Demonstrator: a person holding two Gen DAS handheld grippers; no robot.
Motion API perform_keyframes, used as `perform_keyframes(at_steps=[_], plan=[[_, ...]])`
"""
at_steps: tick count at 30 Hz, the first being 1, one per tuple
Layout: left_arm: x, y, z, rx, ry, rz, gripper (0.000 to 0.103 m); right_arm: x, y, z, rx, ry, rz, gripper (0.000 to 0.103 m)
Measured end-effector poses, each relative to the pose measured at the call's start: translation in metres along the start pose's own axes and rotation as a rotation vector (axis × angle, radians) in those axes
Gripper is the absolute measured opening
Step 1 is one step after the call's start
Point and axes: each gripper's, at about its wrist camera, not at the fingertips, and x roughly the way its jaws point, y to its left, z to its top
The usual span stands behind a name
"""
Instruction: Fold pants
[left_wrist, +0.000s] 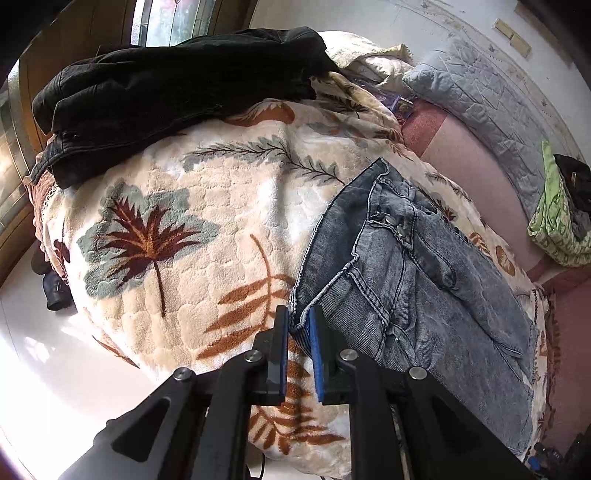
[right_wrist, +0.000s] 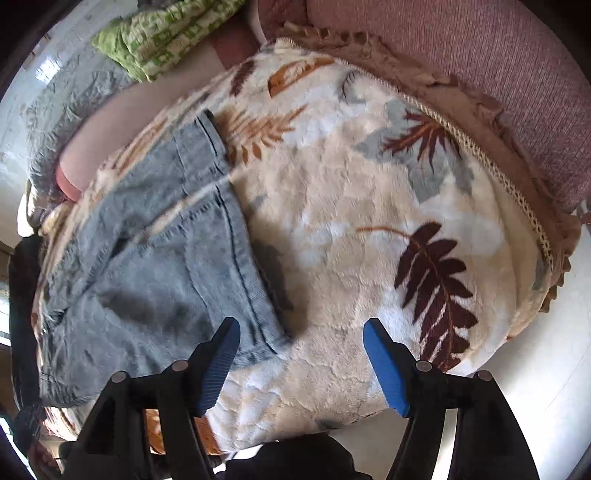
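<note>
- The left claw pinches a corner of the jeans; the right claw hangs wide, holding nothing.
- The jeans lie folded on a leaf-print blanket covering the bed.
- Risk, as judged: the thin pinch slips, or the plush blanket drags and undoes the fold.
- No brand, label or writing is readable.

Pants on blanket; jacket behind; pillow right.
</note>
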Motion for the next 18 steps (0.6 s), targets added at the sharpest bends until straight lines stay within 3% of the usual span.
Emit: perform_keyframes(at_steps=[4, 5, 8, 9, 10, 12, 15, 18], plan=[[-0.021, -0.007, 0.003, 0.008, -0.063, 0.022, 0.018, -0.005, 0.031, 0.014, -0.027, 0.013, 0.25, 0.073], [-0.028, -0.011, 0.004, 0.013, -0.082, 0.011, 0.025, 0.002, 0.041, 0.017, -0.032, 0.017, 0.295, 0.073], [-0.045, -0.028, 0.004, 0.047, -0.148, -0.057, 0.065, 0.045, 0.044, 0.021, 0.017, 0.097, 0.334, 0.079], [-0.047, -0.036, 0.003, 0.074, -0.168, -0.083, 0.069, 0.066, 0.039, 0.019, 0.04, 0.158, 0.285, 0.078], [-0.046, -0.044, 0.001, 0.103, -0.167, -0.098, 0.069, 0.073, 0.035, 0.016, 0.066, 0.156, 0.295, 0.078], [-0.034, -0.06, -0.003, 0.161, -0.117, -0.115, 0.069, 0.061, 0.039, 0.016, 0.078, 0.137, 0.278, 0.077], [0.0, -0.078, -0.017, 0.248, -0.031, -0.1, 0.069, 0.037, 0.065, 0.018, -0.018, 0.085, 0.228, 0.078], [0.048, -0.086, -0.036, 0.356, 0.103, 0.049, 0.069, 0.03, 0.089, 0.02, -0.082, 0.059, 0.307, 0.079]])
